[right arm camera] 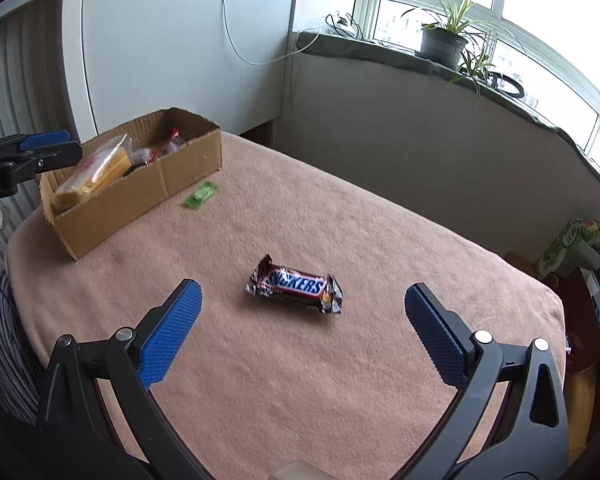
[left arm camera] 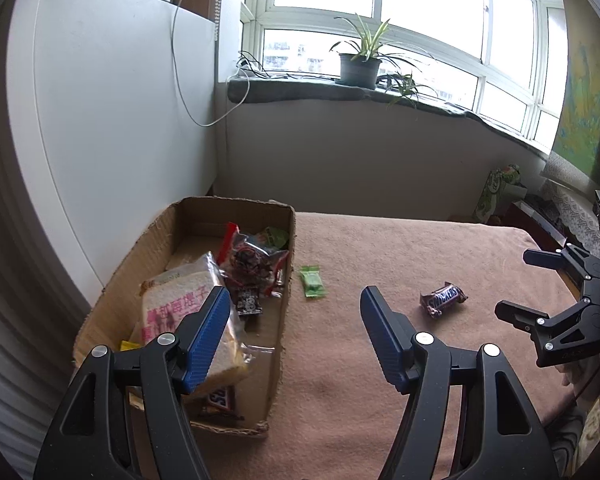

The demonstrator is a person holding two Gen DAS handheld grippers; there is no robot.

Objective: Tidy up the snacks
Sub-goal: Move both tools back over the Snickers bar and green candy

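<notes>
Gaping empty over bare blanket [right arm camera: 340,380], right claw [right arm camera: 298,300] near Snickers bar [right arm camera: 296,286]; left claw [left arm camera: 294,304] likewise, straddling box wall [left arm camera: 286,280].

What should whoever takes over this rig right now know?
Left gripper: open, empty, near the brown cardboard box.
Right gripper: wide open, empty, aimed at the brown Snickers bar on the pink table cloth.
Done: bagged bread slice and several other wrapped snacks lie boxed.
Left: Snickers bar and small green candy packet beside the box.
</notes>
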